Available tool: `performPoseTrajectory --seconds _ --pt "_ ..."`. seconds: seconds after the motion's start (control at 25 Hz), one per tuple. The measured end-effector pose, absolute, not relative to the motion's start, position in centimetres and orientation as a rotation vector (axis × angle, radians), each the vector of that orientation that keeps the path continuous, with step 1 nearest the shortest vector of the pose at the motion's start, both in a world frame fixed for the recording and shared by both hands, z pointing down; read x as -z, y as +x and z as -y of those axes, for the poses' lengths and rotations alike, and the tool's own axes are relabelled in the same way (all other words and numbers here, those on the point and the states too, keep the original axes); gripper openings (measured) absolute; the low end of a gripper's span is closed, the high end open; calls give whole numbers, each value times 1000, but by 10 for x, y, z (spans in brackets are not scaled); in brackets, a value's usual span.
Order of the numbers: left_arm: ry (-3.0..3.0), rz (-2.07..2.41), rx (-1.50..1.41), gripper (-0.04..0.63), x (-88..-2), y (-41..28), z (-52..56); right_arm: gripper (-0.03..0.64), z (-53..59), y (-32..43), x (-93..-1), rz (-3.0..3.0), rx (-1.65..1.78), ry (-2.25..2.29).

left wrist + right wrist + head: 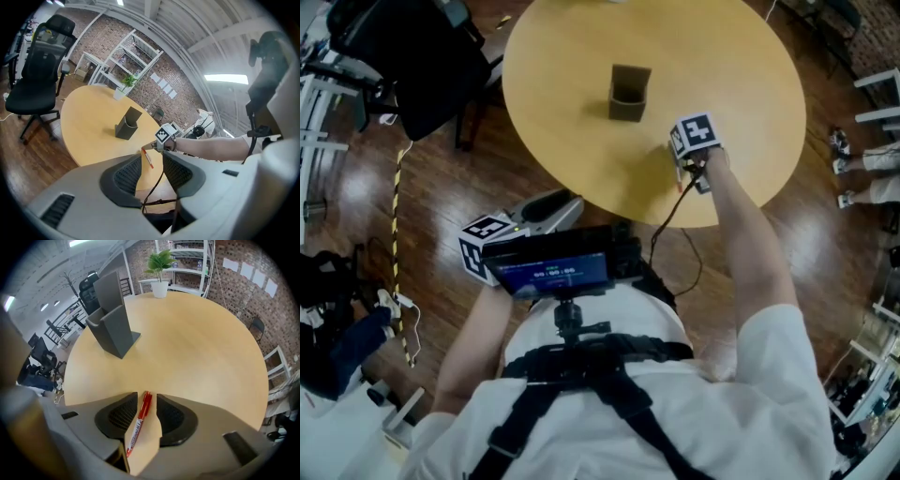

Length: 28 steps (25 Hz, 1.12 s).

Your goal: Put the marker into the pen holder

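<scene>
Two grippers, one marker, one pen holder, one round table. Nearest the person, the left gripper [151,169] hangs off the table, low by the person's body and over the wood floor. Its jaws are spread with nothing between them; through the gap show only the table's near edge and a dark cable [154,187].

The right gripper [146,411] is out at arm's reach over the tabletop, close to the near rim. Its jaws stand apart too, released. The red marker [139,420] lies flat on the wood between them, lengthwise along the gap, closer to the left pad, with open space on its right side. It is bracketed but not clamped.

Beyond the marker's tip the table [201,348] is bare yellow wood all the way to the pen holder [110,315]. The holder is dark grey, upright, with a tall back panel and a lower front pocket. It stands toward the middle of the table, well apart from the marker and left of the gripper's line, with bare wood on every side of it.

At the far rim sits one potted plant [159,268] in a white pot. Off the table, one black office chair [40,70] stands on the floor near the left rim.
</scene>
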<state>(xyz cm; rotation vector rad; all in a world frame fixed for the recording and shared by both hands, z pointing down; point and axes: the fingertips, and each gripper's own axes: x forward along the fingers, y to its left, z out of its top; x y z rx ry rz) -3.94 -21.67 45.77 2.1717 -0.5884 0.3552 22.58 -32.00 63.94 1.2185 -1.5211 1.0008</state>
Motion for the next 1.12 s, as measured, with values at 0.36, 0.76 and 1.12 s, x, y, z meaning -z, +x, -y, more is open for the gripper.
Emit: performPoseTrajectory --seconds 0.36,0.76,1.12 --pt "2156 613 -363 153 -458 -41 217 75 331 230 -649 1486 -848 1194" --pt "2154 586 -370 153 -448 -33 216 69 319 230 -566 1747 -887 1475" --pt "2169 564 -359 153 -447 -24 220 66 337 221 -486 1991 -735 1701"
